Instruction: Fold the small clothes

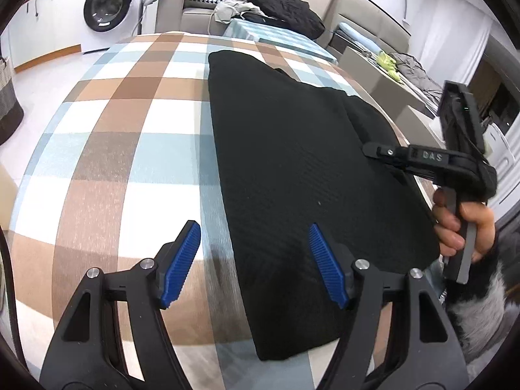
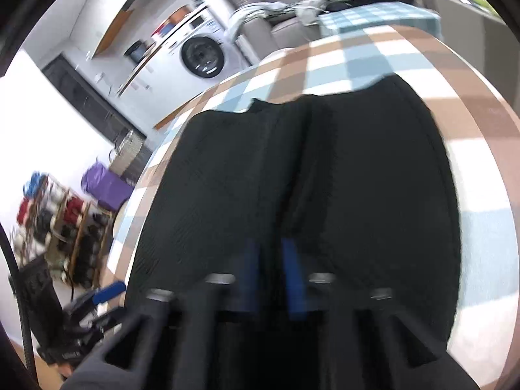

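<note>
A black knit garment [image 1: 292, 149] lies flat on the checked tablecloth [image 1: 113, 130], folded into a long shape with a ridge running up its middle [image 2: 282, 178]. My left gripper [image 1: 253, 227] hovers open over the garment's near left edge, one blue pad over the cloth and the other over the fabric, with nothing gripped. A hand holds my right gripper [image 1: 369, 149] at the garment's right side. In the blurred right wrist view its blue pads [image 2: 252, 260] stand almost together, my right gripper [image 2: 271, 250] pinching dark fabric. One blue left-gripper finger [image 2: 110, 287] shows at lower left.
A washing machine [image 1: 107, 3] stands beyond the table. A sofa [image 1: 195, 9] behind holds a black bundle [image 1: 282, 3] and pale clothes. A dark basket [image 1: 6, 104] sits on the floor at left. A shoe rack [image 2: 58, 221] and purple bag [image 2: 107, 185] stand off the table's side.
</note>
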Demonstrator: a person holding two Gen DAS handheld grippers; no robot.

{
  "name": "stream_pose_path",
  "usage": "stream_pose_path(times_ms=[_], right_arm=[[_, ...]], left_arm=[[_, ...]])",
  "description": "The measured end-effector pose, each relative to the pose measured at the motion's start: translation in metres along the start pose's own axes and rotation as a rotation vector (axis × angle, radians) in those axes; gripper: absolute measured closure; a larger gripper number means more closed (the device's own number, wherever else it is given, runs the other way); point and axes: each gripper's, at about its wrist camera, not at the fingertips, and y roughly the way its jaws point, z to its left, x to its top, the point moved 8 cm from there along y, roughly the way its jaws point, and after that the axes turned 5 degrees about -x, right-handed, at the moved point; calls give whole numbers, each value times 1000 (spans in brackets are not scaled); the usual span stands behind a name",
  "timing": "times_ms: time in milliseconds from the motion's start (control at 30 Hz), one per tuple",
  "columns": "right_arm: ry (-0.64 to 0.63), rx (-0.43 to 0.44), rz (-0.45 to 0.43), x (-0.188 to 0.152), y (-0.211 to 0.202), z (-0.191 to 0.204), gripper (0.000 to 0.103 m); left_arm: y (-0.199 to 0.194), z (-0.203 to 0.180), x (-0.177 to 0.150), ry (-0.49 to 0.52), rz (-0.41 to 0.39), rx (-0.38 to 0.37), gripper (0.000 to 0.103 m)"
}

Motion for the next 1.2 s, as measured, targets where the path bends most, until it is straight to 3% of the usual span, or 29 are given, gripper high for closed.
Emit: stream_pose_path(times_ms=[67,167,267,400,433,500,533,567,667,767,800,833,867,900,1100,1200], right_arm=[[-62,4,-86,10,-22,11,94],[-76,-34,-130,23,-43,7,96],[-23,-155,-100,23,-33,-25,102],[75,-96,-34,14,-24,-49,102],[81,-67,-29,12,-26,-48,97],[103,-9,-36,10,-32,-44,79],[109,12,-40,9,-32,-41,62],[111,29,-45,9,-33,-40,56],[93,64,-25,11,-25,-28,57],[58,44,16,10,-4,-20,57],[53,34,28,11,3,-20,57],[51,22,35,12,9,-20,65],[38,6,16,15,11,-18,86],[13,-14,6,16,13,-14,94],[-84,-49,-125,37,-46,11,96],[-57,-128,-90,37,-40,-13,95]], left_arm=[[0,-2,5,3,-9,-6,36],[2,-6,12,22,-17,-12,36],[12,-5,16,25,-7,-6,36],[22,-6,14,19,15,-10,36],[23,-6,12,21,17,-12,36],[27,-6,11,23,25,-11,36],[28,-7,11,22,26,-12,36],[29,-7,11,20,26,-13,36],[33,-5,14,12,26,-14,36],[38,-2,18,-3,28,-14,36],[40,-1,20,-5,28,-9,36],[40,0,21,-5,27,-6,36],[41,0,23,-5,25,-5,36],[40,1,24,-6,24,-4,36],[26,-7,36,9,-15,-18,36],[31,-10,37,26,-9,-22,36]])
